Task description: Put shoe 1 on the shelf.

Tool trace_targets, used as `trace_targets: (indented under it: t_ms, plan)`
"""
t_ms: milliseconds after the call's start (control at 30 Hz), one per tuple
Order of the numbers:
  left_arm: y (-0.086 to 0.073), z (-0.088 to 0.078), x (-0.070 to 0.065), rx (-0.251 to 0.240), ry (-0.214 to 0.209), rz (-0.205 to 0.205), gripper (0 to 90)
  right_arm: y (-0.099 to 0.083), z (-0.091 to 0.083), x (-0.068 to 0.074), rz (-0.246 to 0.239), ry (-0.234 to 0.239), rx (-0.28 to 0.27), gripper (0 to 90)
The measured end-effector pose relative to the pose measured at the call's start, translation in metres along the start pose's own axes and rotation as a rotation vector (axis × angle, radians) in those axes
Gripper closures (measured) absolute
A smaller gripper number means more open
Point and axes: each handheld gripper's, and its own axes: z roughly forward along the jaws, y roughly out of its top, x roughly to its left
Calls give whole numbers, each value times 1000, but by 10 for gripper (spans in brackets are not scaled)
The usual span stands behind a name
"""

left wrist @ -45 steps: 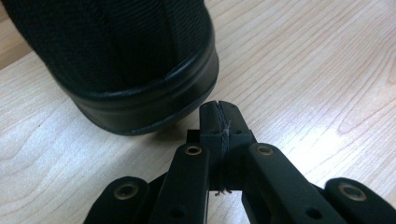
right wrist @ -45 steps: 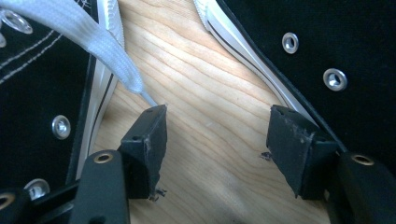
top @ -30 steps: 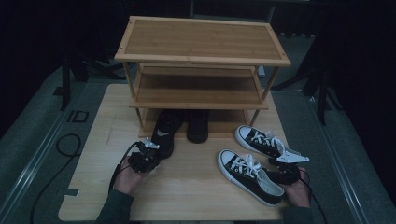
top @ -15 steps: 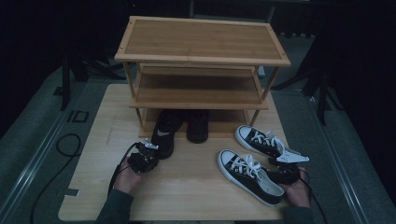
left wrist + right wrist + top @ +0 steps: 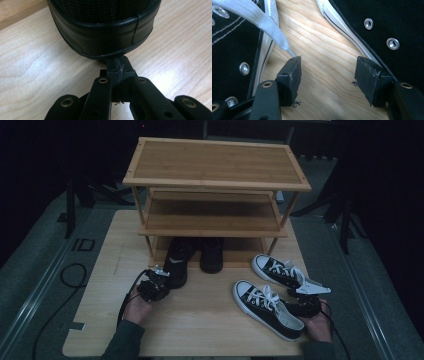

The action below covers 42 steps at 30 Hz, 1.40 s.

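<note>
The three-tier bamboo shoe rack shelters two black shoes on the bench beneath it. The left gripper has its fingers closed empty, tips just touching the rounded heel of the black leather-trimmed sneaker. The right gripper has its fingers spread wide, empty, over bare wood between two black canvas sneakers with white laces.

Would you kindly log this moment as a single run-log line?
left gripper: shut, at black shoe heel | right gripper: open, between two sneakers | rack: shelves bare
</note>
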Motion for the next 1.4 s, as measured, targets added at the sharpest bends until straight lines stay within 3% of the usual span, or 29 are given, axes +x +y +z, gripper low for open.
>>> trace_targets:
  t_ms: [267,367,900,1400]
  plan:
    - [12,4,9,-5,22,-18,899,0,0,0,0,0,0,377]
    - [16,7,13,-7,4,-31,899,0,0,0,0,0,0,377]
    - [52,33,-12,-4,-18,19,900,0,0,0,0,0,0,377]
    - [67,38,-10,8,-13,2,900,0,0,0,0,0,0,377]
